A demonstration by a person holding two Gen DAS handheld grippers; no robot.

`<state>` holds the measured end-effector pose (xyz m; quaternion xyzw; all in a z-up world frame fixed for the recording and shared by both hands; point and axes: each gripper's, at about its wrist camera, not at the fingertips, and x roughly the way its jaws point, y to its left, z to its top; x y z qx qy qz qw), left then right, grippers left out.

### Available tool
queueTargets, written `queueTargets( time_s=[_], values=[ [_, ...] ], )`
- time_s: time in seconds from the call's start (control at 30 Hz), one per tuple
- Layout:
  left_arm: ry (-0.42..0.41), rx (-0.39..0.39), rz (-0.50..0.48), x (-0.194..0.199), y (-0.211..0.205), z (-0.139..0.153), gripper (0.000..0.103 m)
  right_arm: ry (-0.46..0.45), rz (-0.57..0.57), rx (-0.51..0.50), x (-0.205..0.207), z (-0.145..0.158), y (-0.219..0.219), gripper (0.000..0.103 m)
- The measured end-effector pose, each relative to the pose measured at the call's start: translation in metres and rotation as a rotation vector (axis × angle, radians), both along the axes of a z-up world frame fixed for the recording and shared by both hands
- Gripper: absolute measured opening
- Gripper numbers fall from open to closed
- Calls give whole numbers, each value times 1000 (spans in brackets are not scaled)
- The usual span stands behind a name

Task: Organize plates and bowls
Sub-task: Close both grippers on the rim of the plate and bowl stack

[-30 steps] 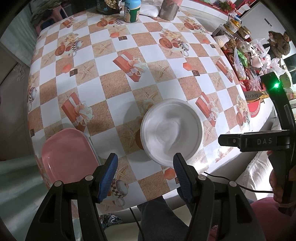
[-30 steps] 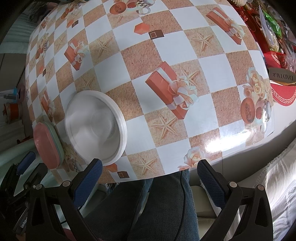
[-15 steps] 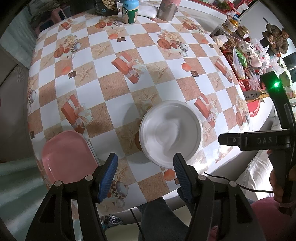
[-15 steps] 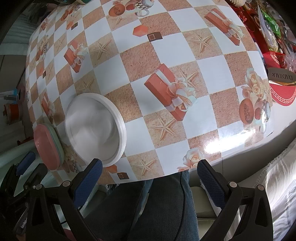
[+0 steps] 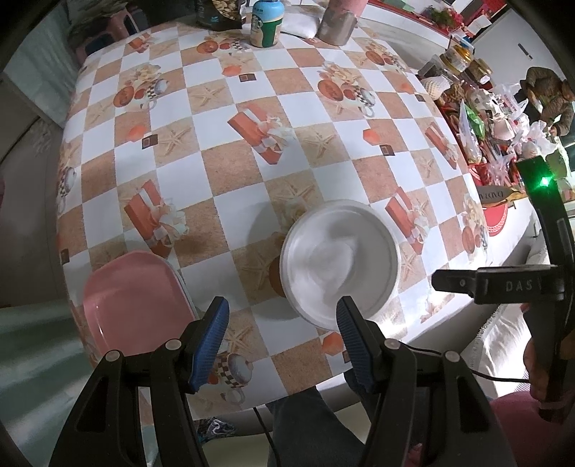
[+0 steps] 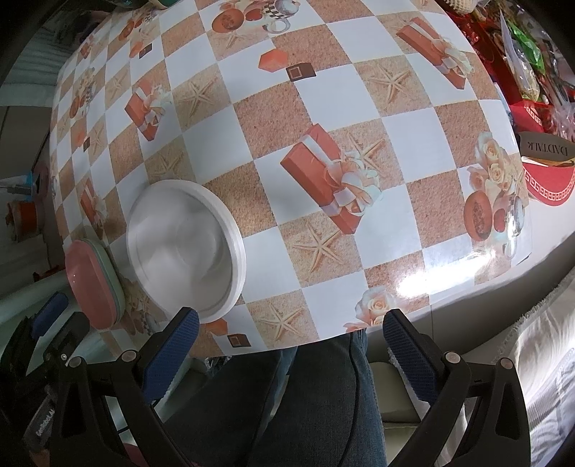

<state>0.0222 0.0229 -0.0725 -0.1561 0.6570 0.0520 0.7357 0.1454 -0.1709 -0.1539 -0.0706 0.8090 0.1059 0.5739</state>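
A white bowl stack (image 5: 339, 264) (image 6: 185, 248) stands near the table's front edge; its rim shows several nested layers. Left of it lies a pink plate (image 5: 134, 298) (image 6: 91, 285) on top of a pale green one, at the table's corner. My left gripper (image 5: 282, 339) hovers open above the front edge, between plate and bowl, with nothing between its blue pads. My right gripper (image 6: 291, 348) is open too, wide, over the person's lap just off the table edge, empty. The right gripper's body (image 5: 503, 283) shows at the right of the left wrist view.
The checked tablecloth (image 5: 251, 161) covers the table. Jars, a bottle and a bag (image 5: 266, 25) stand at the far edge. Packets and a red box (image 6: 546, 179) crowd the right side. The person's jeans-clad legs (image 6: 305, 402) are below the front edge.
The left view has drawn back slightly, so bowl and plate sit a little farther off. Both grippers keep the same opening. Nothing on the table moved.
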Motion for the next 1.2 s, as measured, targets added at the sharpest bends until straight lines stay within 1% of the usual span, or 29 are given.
queueTargets(
  time_s=[0.23, 0.5, 0.67, 0.93, 1.1, 1.2],
  values=[
    [34, 15, 1, 0, -2, -13, 66, 34, 10, -10, -8, -13, 0, 103],
    [88, 68, 5, 18, -9, -36, 66, 10, 75, -18, -5, -26, 16, 103],
    [124, 89, -1, 26, -15, -53, 66, 10, 108, -30, -2, -42, 25, 103],
    [175, 86, 40, 35, -20, -82, 66, 12, 144, -53, 4, -69, 29, 103],
    [198, 62, 85, 36, -18, -96, 66, 11, 122, -62, 14, -72, 16, 103],
    [208, 60, 90, 37, -18, -102, 66, 19, 124, -49, 18, -74, 13, 103]
  ],
)
